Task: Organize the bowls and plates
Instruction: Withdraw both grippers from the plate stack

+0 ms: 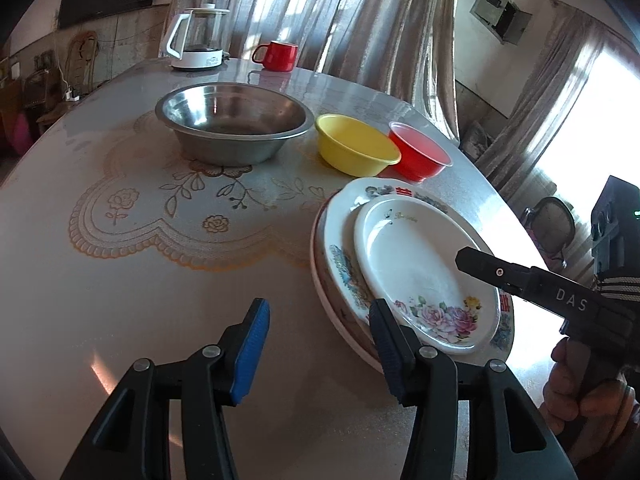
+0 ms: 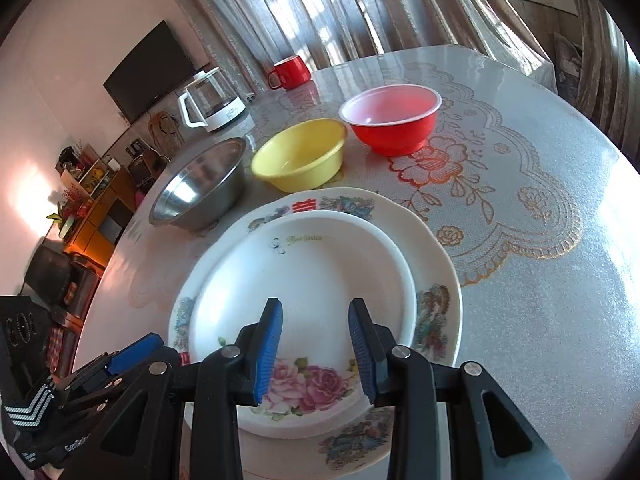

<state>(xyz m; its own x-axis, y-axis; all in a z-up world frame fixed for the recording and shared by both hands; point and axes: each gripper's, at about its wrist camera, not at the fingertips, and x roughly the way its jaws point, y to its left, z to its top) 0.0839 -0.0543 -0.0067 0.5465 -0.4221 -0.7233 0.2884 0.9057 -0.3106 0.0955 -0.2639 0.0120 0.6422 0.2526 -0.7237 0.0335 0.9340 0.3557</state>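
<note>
A stack of plates lies on the table: a small white plate with pink roses (image 1: 420, 272) (image 2: 304, 292) on a larger patterned plate (image 1: 340, 256) (image 2: 436, 300), with another plate rim (image 1: 340, 320) beneath. Behind stand a steel bowl (image 1: 234, 120) (image 2: 200, 184), a yellow bowl (image 1: 354, 144) (image 2: 298, 156) and a red bowl (image 1: 420, 152) (image 2: 392, 120). My left gripper (image 1: 320, 340) is open and empty, at the stack's near left edge. My right gripper (image 2: 316, 348) is open and empty, hovering over the white plate's near rim; it also shows in the left wrist view (image 1: 520, 280).
A glass kettle on a white base (image 1: 196, 38) (image 2: 212, 100) and a red mug (image 1: 278, 55) (image 2: 290, 73) stand at the table's far side. The table (image 1: 160, 272) (image 2: 540, 280) has a lace-patterned cover. Curtains hang behind.
</note>
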